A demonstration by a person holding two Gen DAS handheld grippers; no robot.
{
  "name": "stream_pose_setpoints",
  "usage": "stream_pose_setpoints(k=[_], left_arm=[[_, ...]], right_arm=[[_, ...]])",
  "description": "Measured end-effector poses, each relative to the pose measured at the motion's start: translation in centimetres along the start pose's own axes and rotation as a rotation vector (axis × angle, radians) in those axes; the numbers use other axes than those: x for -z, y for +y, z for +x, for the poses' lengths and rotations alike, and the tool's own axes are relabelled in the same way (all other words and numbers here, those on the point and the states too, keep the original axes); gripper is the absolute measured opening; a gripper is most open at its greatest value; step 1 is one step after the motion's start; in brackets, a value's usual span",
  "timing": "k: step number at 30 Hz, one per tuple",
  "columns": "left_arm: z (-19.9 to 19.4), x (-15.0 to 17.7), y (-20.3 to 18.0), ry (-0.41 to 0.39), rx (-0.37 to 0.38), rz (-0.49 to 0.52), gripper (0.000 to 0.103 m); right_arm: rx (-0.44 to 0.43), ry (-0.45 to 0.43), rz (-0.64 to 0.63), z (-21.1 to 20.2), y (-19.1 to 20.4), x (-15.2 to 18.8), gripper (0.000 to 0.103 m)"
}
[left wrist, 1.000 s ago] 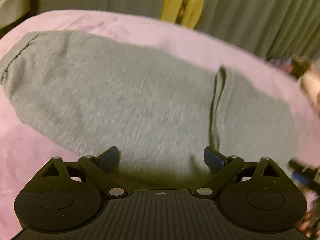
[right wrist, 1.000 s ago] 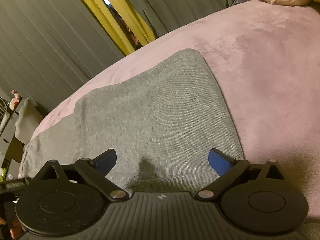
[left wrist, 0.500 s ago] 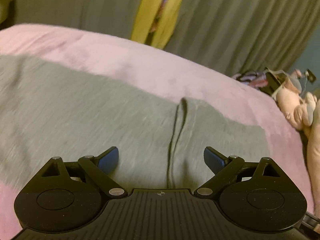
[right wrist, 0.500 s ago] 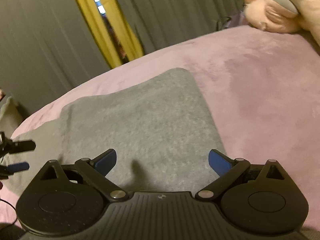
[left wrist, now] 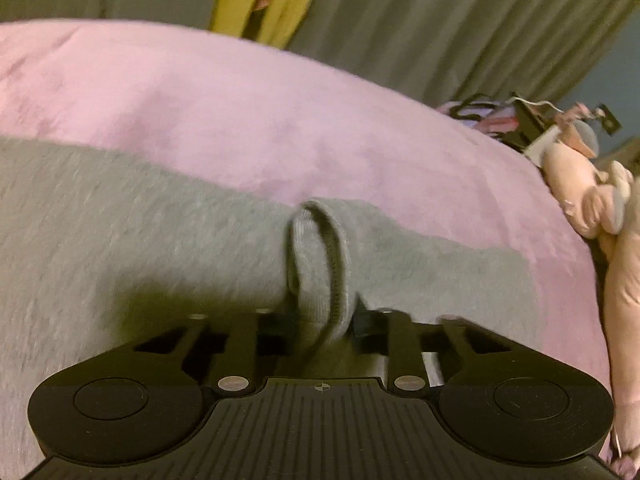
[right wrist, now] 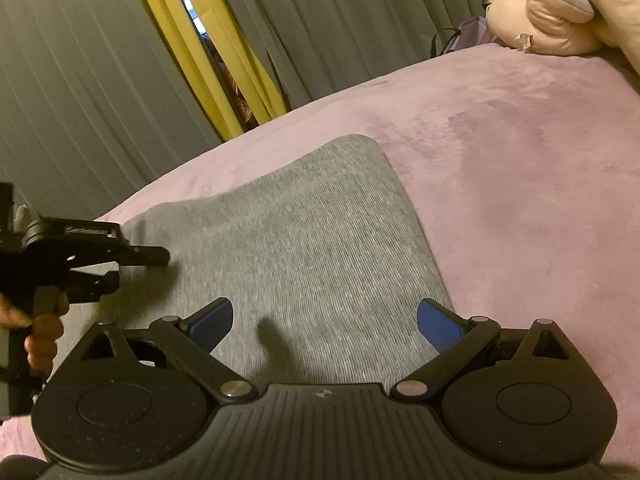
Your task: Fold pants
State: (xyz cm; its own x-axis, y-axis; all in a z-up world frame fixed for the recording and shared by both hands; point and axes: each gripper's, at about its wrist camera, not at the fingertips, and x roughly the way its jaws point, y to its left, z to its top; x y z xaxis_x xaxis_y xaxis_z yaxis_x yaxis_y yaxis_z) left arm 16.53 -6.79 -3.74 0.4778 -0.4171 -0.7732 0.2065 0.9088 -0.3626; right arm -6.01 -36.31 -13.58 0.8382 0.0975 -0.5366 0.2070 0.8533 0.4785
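Note:
Grey pants (left wrist: 140, 240) lie folded flat on a pink bed cover (left wrist: 240, 112). In the left wrist view, my left gripper (left wrist: 324, 320) has its jaws closing on a hemmed edge of the pants (left wrist: 320, 248), which stands up as a raised loop pinched between them. In the right wrist view, the pants (right wrist: 300, 232) spread ahead with a rounded far corner. My right gripper (right wrist: 324, 316) hovers open just above their near part, with nothing between its blue pads (right wrist: 436, 322). The left gripper (right wrist: 100, 264), held by a hand (right wrist: 40, 328), shows at the left edge of that view.
Pink plush toys (right wrist: 552, 12) (left wrist: 580, 184) sit at the bed's far right corner, next to a bag (left wrist: 480, 114). Grey curtains (right wrist: 80, 100) with a yellow strip (right wrist: 208, 52) hang behind the bed. The pink cover (right wrist: 520, 160) is bare to the right of the pants.
The left gripper slid right along the pants to the hemmed edge and its jaws came together on it, bunching the fabric up. It has entered the right wrist view. The right gripper stays open.

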Motion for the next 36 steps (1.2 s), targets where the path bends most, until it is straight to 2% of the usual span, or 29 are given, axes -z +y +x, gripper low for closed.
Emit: stream_pose_setpoints(k=[2, 5, 6, 8, 10, 12, 15, 17, 19, 23, 26, 28, 32, 36], left_arm=[[-1.5, 0.4, -1.4, -0.074, -0.024, 0.083, 0.022], [-3.9, 0.8, -3.1, -0.169, -0.022, 0.227, 0.021], [-4.4, 0.9, -3.3, -0.182, -0.026, 0.258, 0.022], [-4.2, 0.6, -3.0, -0.152, -0.056, 0.251, 0.025], [-3.7, 0.5, -2.0, -0.146, -0.202, 0.238, 0.034], [-4.4, 0.8, -0.6, -0.150, -0.264, 0.208, 0.066], [-7.3, 2.0, 2.4, -0.168, -0.210, 0.116, 0.091], [-9.7, 3.1, 4.6, -0.195, -0.211, 0.053, 0.094], [-12.1, 4.4, 7.8, -0.231, -0.231, -0.041, 0.096], [-16.7, 8.0, 16.0, -0.284, -0.256, -0.324, 0.096], [-18.6, 10.5, 21.2, -0.317, -0.261, -0.528, 0.096], [-19.2, 11.3, 23.9, -0.329, -0.246, -0.630, 0.095], [-18.8, 11.1, 27.5, -0.364, -0.161, -0.775, 0.095], [-17.4, 9.9, 30.0, -0.375, -0.131, -0.845, 0.094]], right_arm=[[-0.002, -0.007, 0.001, -0.1, 0.0, 0.0, 0.099], [-0.021, -0.033, -0.008, -0.7, 0.2, 0.0, 0.099], [-0.032, -0.042, -0.013, -0.9, 0.3, 0.0, 0.099], [-0.053, -0.050, -0.032, -1.0, 0.6, 0.1, 0.099], [-0.043, -0.032, -0.052, -0.7, 0.9, 0.1, 0.099], [-0.022, 0.012, -0.039, 0.2, 0.8, 0.1, 0.099], [-0.003, 0.023, -0.022, 0.6, 0.6, 0.1, 0.099], [0.005, 0.025, -0.038, 0.7, 0.8, 0.1, 0.099], [0.013, 0.028, -0.054, 0.9, 1.0, 0.1, 0.099], [0.015, 0.027, -0.050, 1.1, 1.0, 0.0, 0.099], [0.012, 0.026, -0.044, 1.1, 0.9, 0.0, 0.099], [0.009, 0.024, -0.041, 1.0, 0.9, 0.0, 0.099], [0.010, 0.021, -0.032, 1.0, 0.9, 0.0, 0.099], [0.021, 0.023, -0.046, 1.1, 1.1, 0.1, 0.099]])
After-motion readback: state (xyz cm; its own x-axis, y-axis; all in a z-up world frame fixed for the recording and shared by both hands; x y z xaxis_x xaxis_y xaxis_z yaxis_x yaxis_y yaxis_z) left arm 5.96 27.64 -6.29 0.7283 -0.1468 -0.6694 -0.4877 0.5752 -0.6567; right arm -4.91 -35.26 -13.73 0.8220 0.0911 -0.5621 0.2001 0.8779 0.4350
